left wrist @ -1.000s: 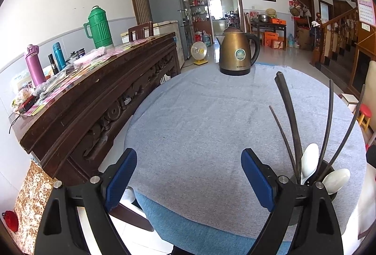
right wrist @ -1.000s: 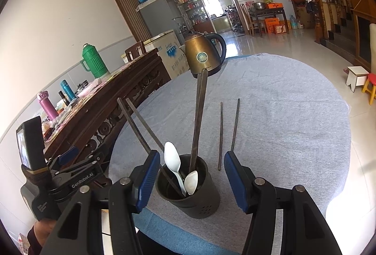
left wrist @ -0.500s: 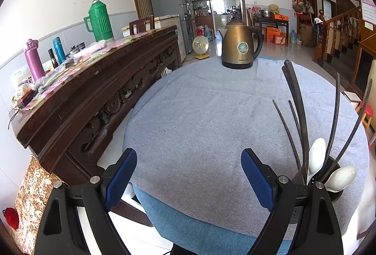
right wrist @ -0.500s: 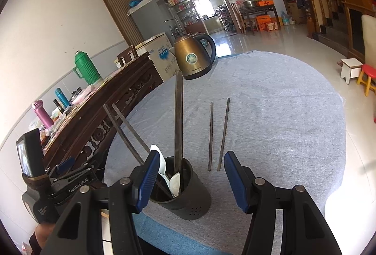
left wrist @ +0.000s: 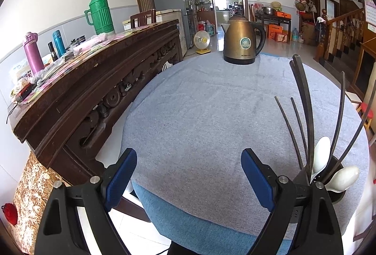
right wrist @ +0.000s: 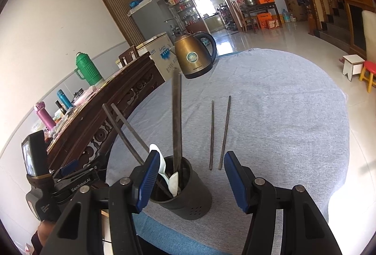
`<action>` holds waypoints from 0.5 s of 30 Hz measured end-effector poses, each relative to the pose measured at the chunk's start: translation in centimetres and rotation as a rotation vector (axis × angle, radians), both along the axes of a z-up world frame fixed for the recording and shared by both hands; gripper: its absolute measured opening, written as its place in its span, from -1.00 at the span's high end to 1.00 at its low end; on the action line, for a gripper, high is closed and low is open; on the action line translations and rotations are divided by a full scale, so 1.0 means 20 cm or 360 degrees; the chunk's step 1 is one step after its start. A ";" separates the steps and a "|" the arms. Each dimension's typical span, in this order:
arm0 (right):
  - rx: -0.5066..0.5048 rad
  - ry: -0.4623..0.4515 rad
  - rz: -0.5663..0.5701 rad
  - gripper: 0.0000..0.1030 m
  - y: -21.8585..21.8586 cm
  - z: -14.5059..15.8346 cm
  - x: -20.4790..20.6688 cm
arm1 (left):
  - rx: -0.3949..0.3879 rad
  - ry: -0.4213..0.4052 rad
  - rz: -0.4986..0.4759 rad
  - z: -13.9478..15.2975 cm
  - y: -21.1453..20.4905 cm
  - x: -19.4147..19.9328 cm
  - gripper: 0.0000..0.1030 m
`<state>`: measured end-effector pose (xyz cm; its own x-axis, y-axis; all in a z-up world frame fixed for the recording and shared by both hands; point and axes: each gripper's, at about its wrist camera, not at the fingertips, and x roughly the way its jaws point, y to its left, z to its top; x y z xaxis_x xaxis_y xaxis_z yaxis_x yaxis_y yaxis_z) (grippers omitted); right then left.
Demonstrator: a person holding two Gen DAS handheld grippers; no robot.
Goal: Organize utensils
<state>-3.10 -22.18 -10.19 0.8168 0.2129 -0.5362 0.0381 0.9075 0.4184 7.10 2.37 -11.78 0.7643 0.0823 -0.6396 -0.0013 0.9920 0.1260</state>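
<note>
Both grippers hover with jaws apart over the table (right wrist: 293,113).

The dark holder (right wrist: 188,193) stands near the table's front edge with chopsticks and white spoons (right wrist: 174,182) inside; two loose chopsticks (right wrist: 221,135) lie just beyond it. The left gripper (left wrist: 188,175) and right gripper (right wrist: 188,182) hold nothing.

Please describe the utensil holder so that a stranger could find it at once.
On the round table under the grey cloth, look at the near edge, opposite the bronze kettle. The utensil holder is the dark cylindrical cup, alone in standing upright with chopsticks and white spoons inside.
</note>
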 end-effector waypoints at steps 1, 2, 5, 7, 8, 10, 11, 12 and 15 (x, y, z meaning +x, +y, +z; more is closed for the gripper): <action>0.0008 0.0002 -0.0005 -0.17 -0.01 0.00 0.00 | 0.0003 0.0002 0.0003 0.00 0.00 0.00 -0.76; 0.0018 0.0003 -0.0007 -0.17 -0.01 -0.01 0.00 | 0.0004 0.0006 0.0003 0.00 0.00 0.00 -0.76; 0.0026 0.0010 0.0003 -0.17 -0.01 -0.01 0.00 | 0.0008 0.0012 0.0003 -0.01 -0.01 0.00 -0.76; 0.0021 0.0009 0.0016 -0.17 0.00 -0.01 0.01 | 0.0009 0.0015 -0.0001 -0.01 -0.01 0.01 -0.76; 0.0017 0.0011 0.0025 -0.17 0.01 -0.02 0.01 | 0.0011 0.0017 -0.0002 -0.02 -0.01 0.01 -0.76; 0.0008 0.0014 0.0033 -0.17 0.02 -0.02 0.01 | 0.0016 0.0018 -0.0001 -0.02 -0.01 0.01 -0.76; 0.0008 0.0015 0.0032 -0.17 0.02 -0.02 0.01 | 0.0018 0.0018 -0.0001 -0.02 -0.01 0.02 -0.76; 0.0012 0.0016 0.0030 -0.17 0.02 -0.03 0.01 | 0.0019 0.0021 -0.0002 -0.03 -0.01 0.02 -0.76; 0.0032 0.0022 0.0008 -0.17 -0.01 -0.04 0.02 | 0.0018 0.0035 -0.0004 -0.04 0.00 0.03 -0.76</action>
<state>-2.73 -22.36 -10.98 0.8081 0.2279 -0.5432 0.0395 0.8991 0.4359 7.76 2.29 -12.50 0.7503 0.0876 -0.6553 0.0040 0.9906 0.1369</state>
